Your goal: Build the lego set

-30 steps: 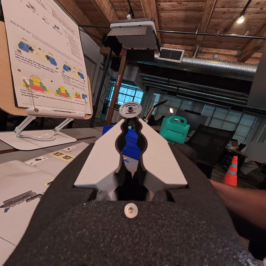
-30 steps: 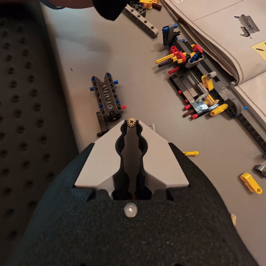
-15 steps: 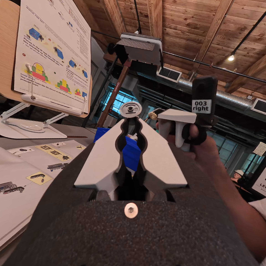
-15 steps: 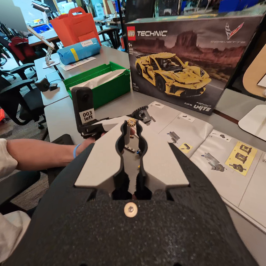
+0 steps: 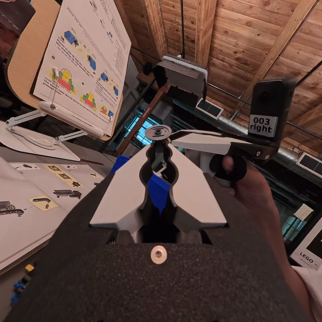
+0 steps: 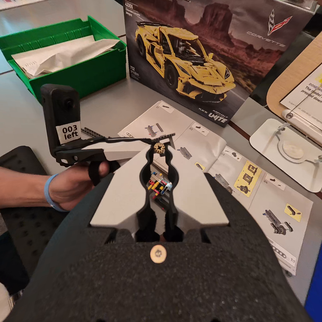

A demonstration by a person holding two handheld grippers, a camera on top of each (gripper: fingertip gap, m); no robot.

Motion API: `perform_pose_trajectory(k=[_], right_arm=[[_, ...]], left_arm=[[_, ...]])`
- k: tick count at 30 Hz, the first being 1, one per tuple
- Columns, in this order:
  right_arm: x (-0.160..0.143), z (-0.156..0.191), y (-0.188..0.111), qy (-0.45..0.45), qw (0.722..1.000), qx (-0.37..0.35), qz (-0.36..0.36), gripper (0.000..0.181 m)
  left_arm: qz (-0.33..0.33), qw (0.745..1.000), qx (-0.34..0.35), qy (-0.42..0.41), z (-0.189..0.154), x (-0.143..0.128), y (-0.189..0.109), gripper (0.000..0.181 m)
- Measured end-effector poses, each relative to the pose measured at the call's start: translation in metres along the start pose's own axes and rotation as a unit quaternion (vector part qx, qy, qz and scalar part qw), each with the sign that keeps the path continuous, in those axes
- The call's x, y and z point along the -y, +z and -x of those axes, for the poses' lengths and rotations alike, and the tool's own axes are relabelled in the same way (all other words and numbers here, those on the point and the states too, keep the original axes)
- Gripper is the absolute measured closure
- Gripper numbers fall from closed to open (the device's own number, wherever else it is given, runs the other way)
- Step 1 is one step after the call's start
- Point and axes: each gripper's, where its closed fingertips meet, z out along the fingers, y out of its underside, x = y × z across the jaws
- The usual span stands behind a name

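Note:
My left gripper [image 5: 158,143] is shut on a grey toothed gear [image 5: 158,134], held up in the air. It also shows from the side in the right wrist view [image 6: 156,139], with the gear's teeth [image 6: 164,136] at its tips. My right gripper [image 6: 158,149] is shut on a small tan gear [image 6: 159,148]. In the left wrist view the right gripper [image 5: 169,138] comes in from the right, its tips right beside the grey gear. The tan gear is against the grey gear; I cannot tell if they are joined.
An open instruction booklet [image 6: 226,167] lies on the grey table, with loose Lego parts [image 6: 159,186] below my grippers. The set's box [image 6: 200,57] stands behind, a green bin [image 6: 78,76] at its left. A sheet on a stand [image 5: 83,69] and a blue bin [image 5: 156,190] are farther off. Only a small space, under 4 cm, lies between the two pairs of fingers.
Both grippers rose from the table and came together. The right gripper swung up from the loose parts with the tan gear and closed in on the grey gear in my left gripper.

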Motion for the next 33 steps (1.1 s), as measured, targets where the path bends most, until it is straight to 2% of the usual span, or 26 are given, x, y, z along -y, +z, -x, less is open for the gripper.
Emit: perform_pose_trajectory(k=[7, 12, 27, 33], right_arm=[[0.003, 0.001, 0.007, -0.017, 0.999, 0.010, 0.050, 0.165], [0.007, 0.002, 0.013, -0.036, 0.998, 0.008, 0.060, 0.165], [0.015, -0.003, 0.010, -0.055, 0.997, -0.004, 0.050, 0.162], [0.019, -0.016, -0.002, -0.040, 0.999, -0.001, 0.028, 0.159]], left_arm=[[-0.017, 0.998, -0.013, -0.062, 0.005, 0.006, -0.002, 0.173], [-0.029, 0.995, -0.022, -0.096, 0.008, 0.011, -0.004, 0.174], [-0.029, 0.994, -0.032, -0.096, 0.005, 0.014, -0.004, 0.174], [-0.027, 0.995, -0.037, -0.091, 0.002, 0.015, -0.003, 0.174]])
